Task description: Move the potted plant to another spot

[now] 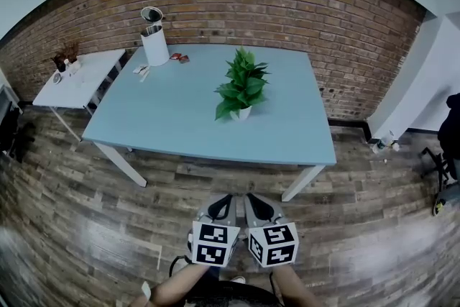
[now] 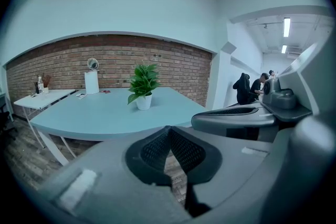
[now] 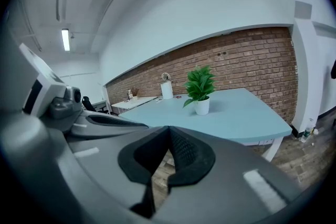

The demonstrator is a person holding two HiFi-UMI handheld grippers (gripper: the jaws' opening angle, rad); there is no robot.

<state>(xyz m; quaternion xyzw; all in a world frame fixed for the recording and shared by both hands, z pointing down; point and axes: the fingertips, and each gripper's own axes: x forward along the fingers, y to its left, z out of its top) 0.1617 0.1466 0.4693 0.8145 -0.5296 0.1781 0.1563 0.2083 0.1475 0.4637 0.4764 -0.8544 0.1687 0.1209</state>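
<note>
A green leafy potted plant (image 1: 241,91) in a small white pot stands on the light blue table (image 1: 180,118), right of its middle; it also shows in the left gripper view (image 2: 143,87) and the right gripper view (image 3: 200,89). My left gripper (image 1: 224,202) and right gripper (image 1: 256,200) hang side by side over the wood floor, short of the table's near edge, well apart from the plant. Both have their jaws pressed together with nothing between them, as seen at the left gripper (image 2: 169,131) and right gripper (image 3: 169,131).
A white cylindrical bin (image 1: 154,44) with a round mirror above it stands at the table's far left, with small items beside it. A smaller white side table (image 1: 79,75) with bottles is at the left. A brick wall (image 1: 287,3) runs behind. People sit far right (image 2: 252,89).
</note>
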